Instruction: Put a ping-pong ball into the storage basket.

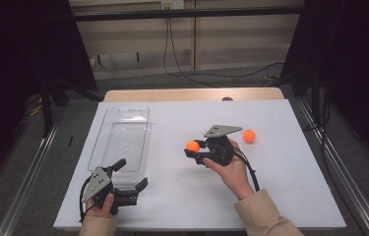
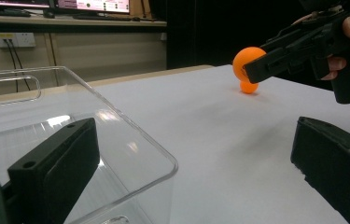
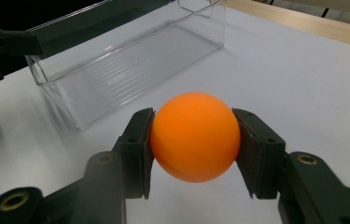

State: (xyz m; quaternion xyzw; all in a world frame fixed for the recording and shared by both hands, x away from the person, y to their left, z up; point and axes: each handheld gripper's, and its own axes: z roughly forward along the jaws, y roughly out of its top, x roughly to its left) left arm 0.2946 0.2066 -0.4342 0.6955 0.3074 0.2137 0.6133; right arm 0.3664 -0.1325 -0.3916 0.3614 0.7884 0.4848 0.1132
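My right gripper (image 1: 193, 151) is shut on an orange ball (image 1: 193, 146) near the middle of the white table, its jaws pointing left. Up close in the right gripper view, that ball (image 3: 195, 136) is pressed between both pads (image 3: 142, 149). A second orange ball (image 1: 249, 135) lies on the table to the right of that hand. My left gripper (image 1: 132, 177) rests open at the front left, just before the near end of a clear plastic tray (image 1: 120, 135), with nothing between its jaws. From the left gripper view the held ball (image 2: 247, 61) hangs above the loose ball (image 2: 248, 87).
The clear tray (image 3: 116, 60) lies lengthwise on the left half of the table (image 1: 280, 162). A wooden strip (image 1: 192, 94) runs along the far edge. Cables trail on the floor beyond, and dark curtains stand at both sides.
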